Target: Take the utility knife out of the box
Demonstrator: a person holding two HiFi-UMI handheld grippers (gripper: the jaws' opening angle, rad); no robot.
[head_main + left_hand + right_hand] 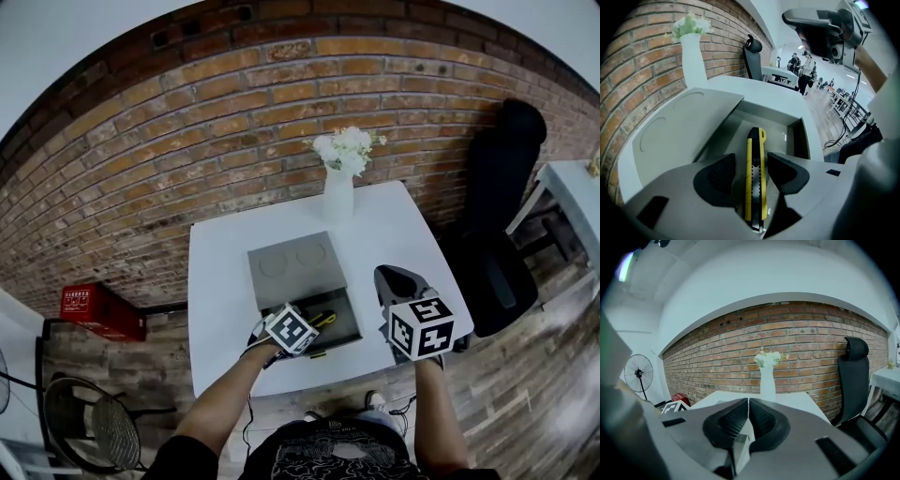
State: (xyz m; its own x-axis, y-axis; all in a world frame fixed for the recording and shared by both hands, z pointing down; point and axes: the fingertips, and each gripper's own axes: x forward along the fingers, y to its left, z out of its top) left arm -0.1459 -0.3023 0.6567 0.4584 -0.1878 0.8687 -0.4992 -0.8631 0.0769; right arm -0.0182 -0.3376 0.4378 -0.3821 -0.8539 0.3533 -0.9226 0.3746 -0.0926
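A yellow and black utility knife (756, 140) lies lengthwise on the floor of an open grey box (799, 133). The box's lid (679, 140) lies flat behind it. My left gripper (752, 171) points steeply down into the box and is open. One pad stands on each side of the knife, with a small gap to it on both sides. In the head view the knife's yellow end (324, 320) shows just past the left gripper (298, 333) inside the box (349, 319). My right gripper (389, 278) hovers to the right of the box. It is shut (748, 416) with nothing in it.
A white vase of white flowers (338, 192) stands at the back of the white table (220, 309), near the brick wall. A black office chair (497, 234) is to the right of the table. A red crate (94, 309) and a fan (103, 427) are on the floor at the left.
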